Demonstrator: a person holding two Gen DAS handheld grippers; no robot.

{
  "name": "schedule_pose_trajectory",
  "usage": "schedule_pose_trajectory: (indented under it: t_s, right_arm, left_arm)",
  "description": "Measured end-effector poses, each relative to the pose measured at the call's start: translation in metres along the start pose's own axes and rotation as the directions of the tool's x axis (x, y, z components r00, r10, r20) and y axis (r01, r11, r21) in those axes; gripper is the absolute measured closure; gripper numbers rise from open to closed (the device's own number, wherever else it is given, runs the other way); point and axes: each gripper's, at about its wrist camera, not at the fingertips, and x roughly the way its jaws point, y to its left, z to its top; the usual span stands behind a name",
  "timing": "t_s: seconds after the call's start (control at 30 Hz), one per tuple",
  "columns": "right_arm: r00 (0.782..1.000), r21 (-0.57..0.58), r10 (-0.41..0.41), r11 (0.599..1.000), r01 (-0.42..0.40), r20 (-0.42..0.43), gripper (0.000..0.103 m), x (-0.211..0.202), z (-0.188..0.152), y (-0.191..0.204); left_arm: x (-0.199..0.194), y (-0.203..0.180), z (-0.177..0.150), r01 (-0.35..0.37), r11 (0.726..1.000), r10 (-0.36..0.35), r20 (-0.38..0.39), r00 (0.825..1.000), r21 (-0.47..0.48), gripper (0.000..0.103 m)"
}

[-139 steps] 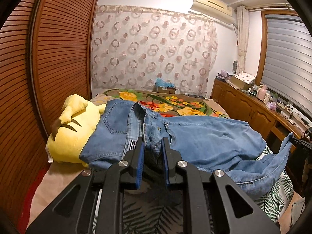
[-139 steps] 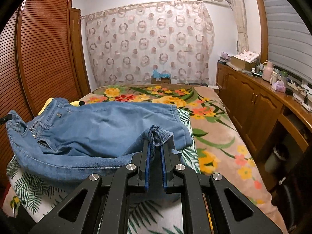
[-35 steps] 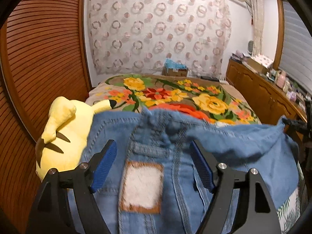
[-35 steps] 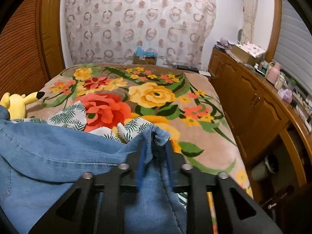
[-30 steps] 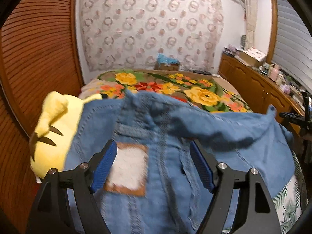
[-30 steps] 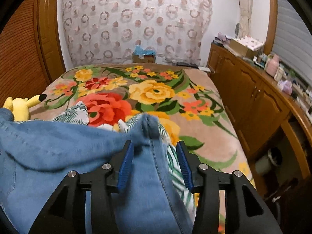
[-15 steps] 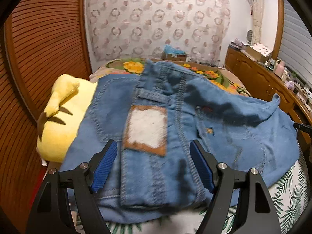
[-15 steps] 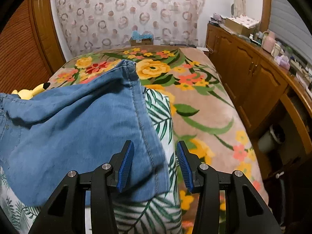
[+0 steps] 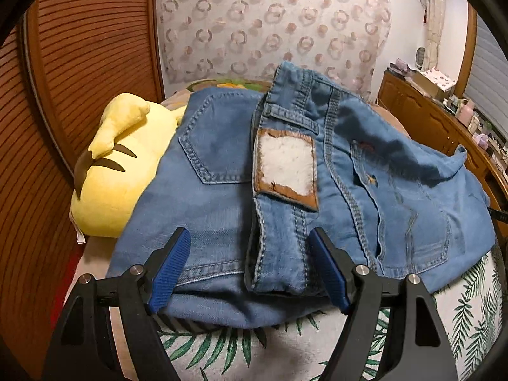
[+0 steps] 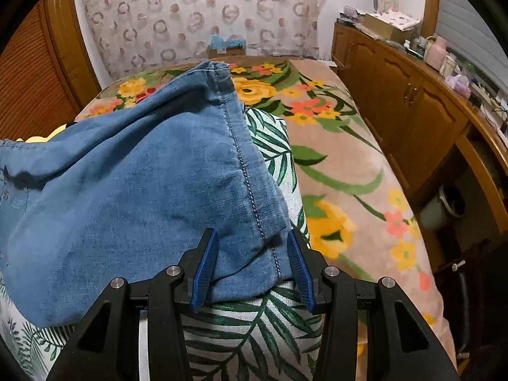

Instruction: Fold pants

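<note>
Jeans (image 9: 285, 197), pinched by both grippers moments ago, now lie released and folded over on the bed (image 10: 343, 171), between the wide-open jaws of the left gripper (image 9: 249, 273) and the closing, not yet pressing jaws of the right gripper (image 10: 250, 268), so another fold can begin.
</note>
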Motion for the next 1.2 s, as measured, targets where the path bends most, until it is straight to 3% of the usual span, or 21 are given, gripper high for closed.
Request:
schedule_pose_trajectory:
  t_s: [0.07, 0.17, 0.2, 0.3, 0.37, 0.43, 0.6, 0.97, 1.03, 1.07, 1.1, 1.2]
  right_arm:
    - [1.000, -0.015, 0.010, 1.000, -0.010, 0.004, 0.078, -0.002, -0.002, 0.005]
    - [1.000, -0.037, 0.026, 0.999, -0.025, 0.012, 0.083, -0.004, -0.004, 0.004]
    - [0.999, -0.036, 0.032, 0.999, -0.032, 0.021, 0.092, -0.004, -0.006, 0.002]
    - [0.995, -0.025, 0.060, 0.998, -0.058, 0.081, 0.098, -0.017, -0.008, -0.002]
    - [0.992, -0.032, 0.063, 0.998, -0.060, 0.111, 0.098, -0.024, -0.009, -0.001]
    - [0.990, -0.052, 0.062, 0.997, -0.056, 0.127, 0.098, -0.028, -0.012, 0.002]
    - [0.986, -0.077, 0.053, 0.996, -0.042, 0.156, 0.099, -0.030, -0.020, 0.005]
    - [0.986, -0.089, 0.056, 0.995, -0.042, 0.159, 0.099, -0.028, -0.022, 0.007]
    - [0.986, -0.090, 0.053, 0.995, -0.039, 0.160, 0.099, -0.032, -0.019, 0.008]
    - [0.985, -0.091, 0.051, 0.995, -0.036, 0.164, 0.099, -0.033, -0.018, 0.008]
    - [0.984, -0.092, 0.047, 0.995, -0.031, 0.169, 0.099, -0.036, -0.018, 0.010]
    - [0.981, -0.100, 0.032, 0.995, -0.013, 0.191, 0.099, -0.043, -0.016, 0.010]
  left_arm:
    - [0.002, 0.002, 0.000, 0.003, 1.000, -0.003, -0.005, 1.000, -0.004, 0.025]
    - [0.004, 0.004, -0.001, 0.008, 1.000, -0.009, -0.012, 1.000, -0.013, 0.025]
    - [0.005, 0.005, -0.002, 0.010, 1.000, -0.010, -0.014, 1.000, -0.017, 0.025]
    - [0.006, 0.005, -0.003, 0.006, 1.000, -0.007, -0.011, 1.000, -0.020, 0.025]
    - [0.006, 0.004, -0.002, 0.005, 1.000, -0.005, -0.007, 1.000, -0.019, 0.027]
    - [0.005, 0.002, -0.003, 0.038, 0.999, -0.038, -0.005, 0.999, -0.016, 0.041]
    - [0.000, -0.007, -0.004, 0.052, 0.999, -0.052, -0.009, 0.999, 0.008, 0.061]
    - [0.006, -0.010, -0.004, 0.035, 0.999, -0.035, -0.036, 0.999, 0.012, 0.060]
    - [0.004, -0.012, -0.005, 0.039, 0.999, -0.038, -0.030, 0.999, 0.024, 0.065]
    - [0.003, -0.012, -0.005, 0.033, 0.999, -0.032, -0.028, 0.999, 0.030, 0.070]
    - [0.000, -0.012, -0.004, 0.025, 0.999, -0.024, -0.017, 1.000, 0.032, 0.082]
    - [-0.010, -0.012, -0.002, 0.046, 0.999, -0.047, 0.009, 0.999, 0.026, 0.092]
